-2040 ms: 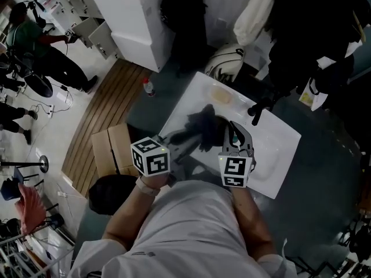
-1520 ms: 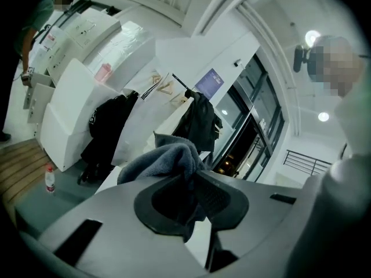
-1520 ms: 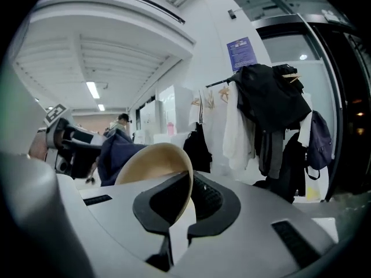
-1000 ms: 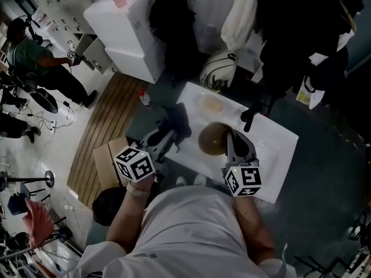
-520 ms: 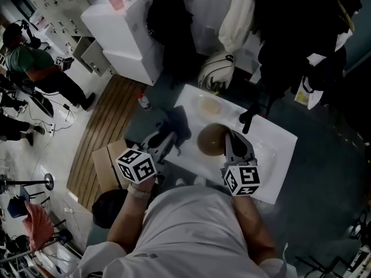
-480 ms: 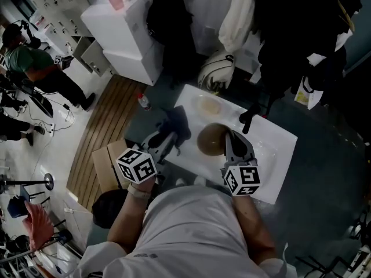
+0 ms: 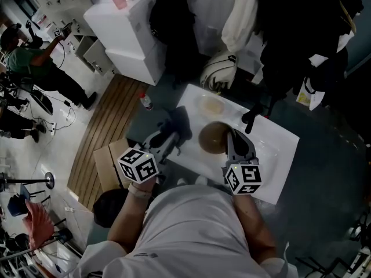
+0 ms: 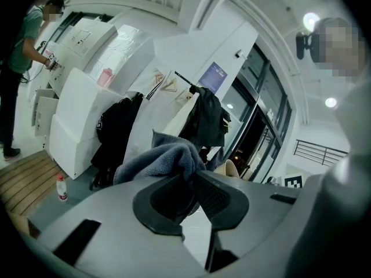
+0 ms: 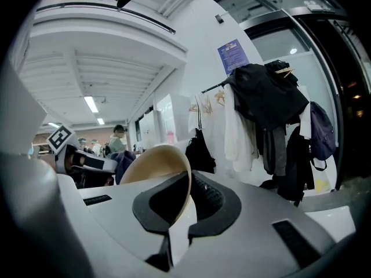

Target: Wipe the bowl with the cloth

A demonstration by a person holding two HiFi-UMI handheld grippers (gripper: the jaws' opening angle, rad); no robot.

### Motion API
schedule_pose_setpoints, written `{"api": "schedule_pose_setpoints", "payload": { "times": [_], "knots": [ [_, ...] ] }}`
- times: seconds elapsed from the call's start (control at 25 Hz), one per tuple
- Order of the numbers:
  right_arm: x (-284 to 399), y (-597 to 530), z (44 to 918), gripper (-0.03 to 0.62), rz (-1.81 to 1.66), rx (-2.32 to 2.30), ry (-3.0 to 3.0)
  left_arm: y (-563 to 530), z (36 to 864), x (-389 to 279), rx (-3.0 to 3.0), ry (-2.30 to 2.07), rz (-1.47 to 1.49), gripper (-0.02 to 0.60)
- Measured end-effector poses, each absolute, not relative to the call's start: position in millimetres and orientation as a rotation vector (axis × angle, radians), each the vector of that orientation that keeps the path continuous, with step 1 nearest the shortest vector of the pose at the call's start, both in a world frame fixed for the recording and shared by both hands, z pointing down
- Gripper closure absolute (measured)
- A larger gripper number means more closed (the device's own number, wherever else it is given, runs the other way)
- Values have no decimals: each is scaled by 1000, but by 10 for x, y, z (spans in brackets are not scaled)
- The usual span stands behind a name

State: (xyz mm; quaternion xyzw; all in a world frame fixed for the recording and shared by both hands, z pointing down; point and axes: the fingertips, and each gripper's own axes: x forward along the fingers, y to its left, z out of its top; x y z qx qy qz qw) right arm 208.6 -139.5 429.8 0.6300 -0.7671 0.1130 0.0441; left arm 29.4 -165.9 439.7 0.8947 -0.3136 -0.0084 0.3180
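The bowl (image 7: 212, 136) is over the middle of the white table (image 7: 278, 149), its rim between the jaws of the right gripper (image 7: 233, 139) on its right. The cloth (image 7: 174, 122), clamped in the left gripper (image 7: 165, 136), is at the table's left edge. A small dish (image 7: 210, 104) lies behind the bowl near the far left corner, and a bottle (image 7: 146, 101) stands on the floor to the left.

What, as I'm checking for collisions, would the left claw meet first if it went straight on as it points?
Besides the cloth it grips, the left claw points left of the bowl, over the white table; likely the hanging dark jacket behind, though depth is unclear.
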Motion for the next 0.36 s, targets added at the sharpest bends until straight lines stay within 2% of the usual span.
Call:
{"api": "schedule_pose_setpoints", "payload": {
  "times": [0.36],
  "knots": [
    [2033,-1385,4299,562,359,1923,-2354,-1648,4375,258,2364,-826,-25,526]
  ]
}}
